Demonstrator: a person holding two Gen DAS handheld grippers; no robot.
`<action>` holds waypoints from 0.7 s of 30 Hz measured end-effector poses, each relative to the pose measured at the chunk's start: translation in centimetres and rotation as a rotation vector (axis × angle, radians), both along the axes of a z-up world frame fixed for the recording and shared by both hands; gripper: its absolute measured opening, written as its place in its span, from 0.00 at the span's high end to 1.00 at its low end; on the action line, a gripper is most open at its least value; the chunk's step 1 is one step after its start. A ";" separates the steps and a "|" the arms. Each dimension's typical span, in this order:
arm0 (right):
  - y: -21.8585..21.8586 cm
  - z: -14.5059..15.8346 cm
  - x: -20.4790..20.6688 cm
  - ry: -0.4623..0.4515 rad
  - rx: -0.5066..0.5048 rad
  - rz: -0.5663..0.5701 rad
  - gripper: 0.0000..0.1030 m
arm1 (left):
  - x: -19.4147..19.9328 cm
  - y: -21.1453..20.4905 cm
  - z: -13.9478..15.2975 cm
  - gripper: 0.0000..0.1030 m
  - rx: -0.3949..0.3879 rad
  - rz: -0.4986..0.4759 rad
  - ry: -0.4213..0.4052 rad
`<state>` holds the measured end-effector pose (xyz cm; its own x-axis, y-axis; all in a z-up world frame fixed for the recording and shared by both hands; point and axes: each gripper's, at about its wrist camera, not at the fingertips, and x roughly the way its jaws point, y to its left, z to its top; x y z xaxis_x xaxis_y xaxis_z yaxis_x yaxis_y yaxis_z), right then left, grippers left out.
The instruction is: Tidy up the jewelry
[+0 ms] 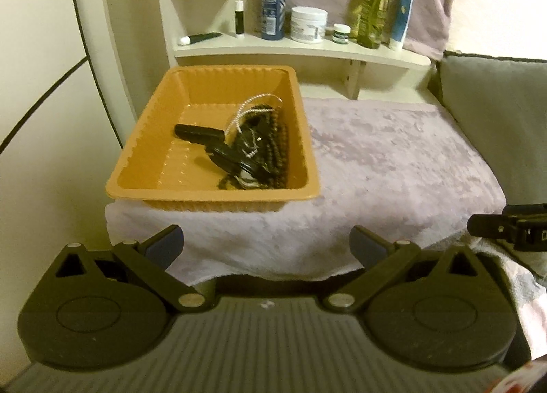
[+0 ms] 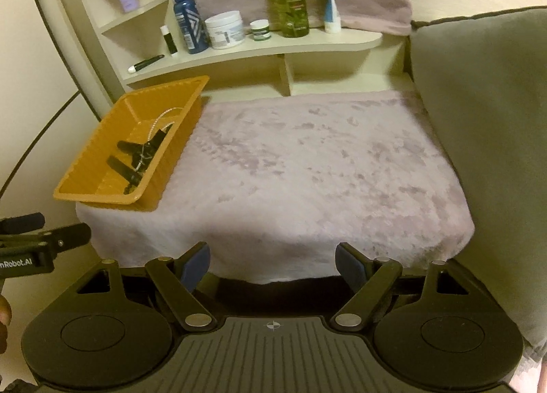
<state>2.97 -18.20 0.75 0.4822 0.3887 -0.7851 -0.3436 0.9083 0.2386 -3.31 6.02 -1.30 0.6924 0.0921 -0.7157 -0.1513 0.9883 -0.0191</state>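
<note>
I see both tongs spread wide and holding nothing: the left tongs (image 1: pixel 266 246) and the right tongs (image 2: pixel 271 265) hang near the front edge of the towel-covered counter (image 2: pixel 307 167). The jewelry (image 1: pixel 254 143), dark beads and a pale chain, lies inside the orange tray (image 1: pixel 143 150) at the counter's left side.
</note>
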 end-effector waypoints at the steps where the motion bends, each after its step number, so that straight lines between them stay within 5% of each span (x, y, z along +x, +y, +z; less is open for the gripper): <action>1: -0.1 0.0 -0.1 0.002 0.001 -0.002 0.22 | 0.0 -0.3 0.0 0.01 0.004 0.001 -0.004; 21: 0.2 -0.2 -0.8 -0.005 -0.007 0.012 0.22 | 0.0 -2.5 -0.6 0.00 0.001 -0.044 0.015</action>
